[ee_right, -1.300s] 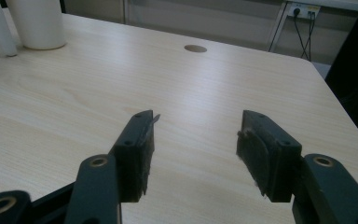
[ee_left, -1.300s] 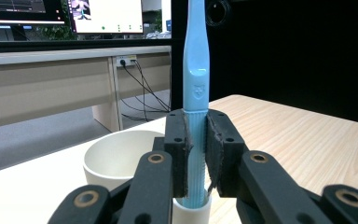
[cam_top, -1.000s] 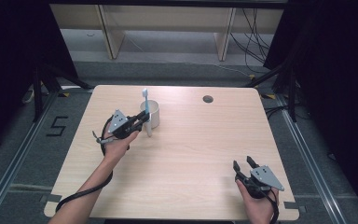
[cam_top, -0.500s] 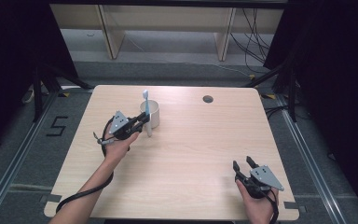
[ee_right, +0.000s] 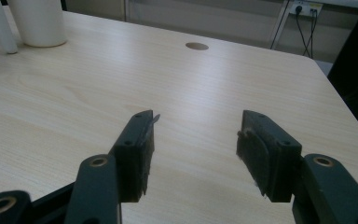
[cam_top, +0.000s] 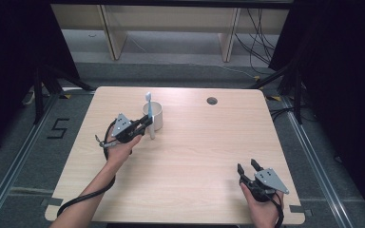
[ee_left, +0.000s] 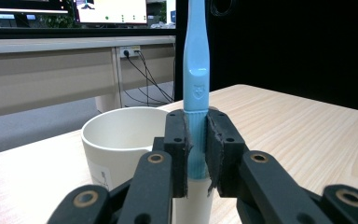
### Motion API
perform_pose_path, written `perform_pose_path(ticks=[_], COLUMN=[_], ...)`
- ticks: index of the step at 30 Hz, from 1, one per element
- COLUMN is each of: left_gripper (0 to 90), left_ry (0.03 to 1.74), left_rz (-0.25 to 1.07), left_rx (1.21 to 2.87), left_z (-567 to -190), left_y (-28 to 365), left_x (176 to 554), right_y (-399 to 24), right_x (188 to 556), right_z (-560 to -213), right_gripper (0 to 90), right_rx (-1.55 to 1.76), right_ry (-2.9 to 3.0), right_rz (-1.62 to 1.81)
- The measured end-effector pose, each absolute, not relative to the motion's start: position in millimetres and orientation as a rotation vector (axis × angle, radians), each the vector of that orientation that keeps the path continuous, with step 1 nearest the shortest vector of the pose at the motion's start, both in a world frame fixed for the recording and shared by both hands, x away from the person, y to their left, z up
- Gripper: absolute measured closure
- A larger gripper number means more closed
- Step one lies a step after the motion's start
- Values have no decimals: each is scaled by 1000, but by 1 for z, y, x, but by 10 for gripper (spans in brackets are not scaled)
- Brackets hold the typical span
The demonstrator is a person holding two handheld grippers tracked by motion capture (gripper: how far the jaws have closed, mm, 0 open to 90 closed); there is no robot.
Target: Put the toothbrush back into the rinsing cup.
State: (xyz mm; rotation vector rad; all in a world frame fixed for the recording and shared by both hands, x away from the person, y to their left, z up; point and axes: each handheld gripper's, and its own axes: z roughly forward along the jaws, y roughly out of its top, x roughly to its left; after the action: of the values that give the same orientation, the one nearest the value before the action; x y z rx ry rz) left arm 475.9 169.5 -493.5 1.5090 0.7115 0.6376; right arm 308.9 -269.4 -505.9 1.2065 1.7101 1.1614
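left hand-held gripper (ee_left: 196, 140) clamped on blue toothbrush (ee_left: 196, 74), upright just beside white cup (cam_top: 153, 115) on worktop (cam_top: 195, 142). lift straight, clear rim, lower w/o tilting. right hand-held gripper (ee_right: 193, 156) wide, empty, well apart.

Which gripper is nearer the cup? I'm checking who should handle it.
Left. The left gripper is right beside the cup, its jaws shut on an upright toothbrush. The right gripper rests open at the table's near right corner.
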Motion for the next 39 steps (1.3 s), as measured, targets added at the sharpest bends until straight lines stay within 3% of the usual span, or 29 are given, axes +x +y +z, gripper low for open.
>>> perform_pose_path(ticks=[12,32,39], left_gripper=[767,445,413], left_ry=[720,796,820], left_rz=[640,604,607], left_rx=[1518,1512,1544], left_z=[-497,-491,-490], left_y=[171,181,188], left_x=[474,462,455], right_y=[-271,-270,-271], right_x=[309,310,310], right_z=[-505,-505,-506], right_gripper=[462,462,463], right_rx=[1184,1183,1186], right_ry=[1703,1695,1693], right_rz=[1153,1152,1154])
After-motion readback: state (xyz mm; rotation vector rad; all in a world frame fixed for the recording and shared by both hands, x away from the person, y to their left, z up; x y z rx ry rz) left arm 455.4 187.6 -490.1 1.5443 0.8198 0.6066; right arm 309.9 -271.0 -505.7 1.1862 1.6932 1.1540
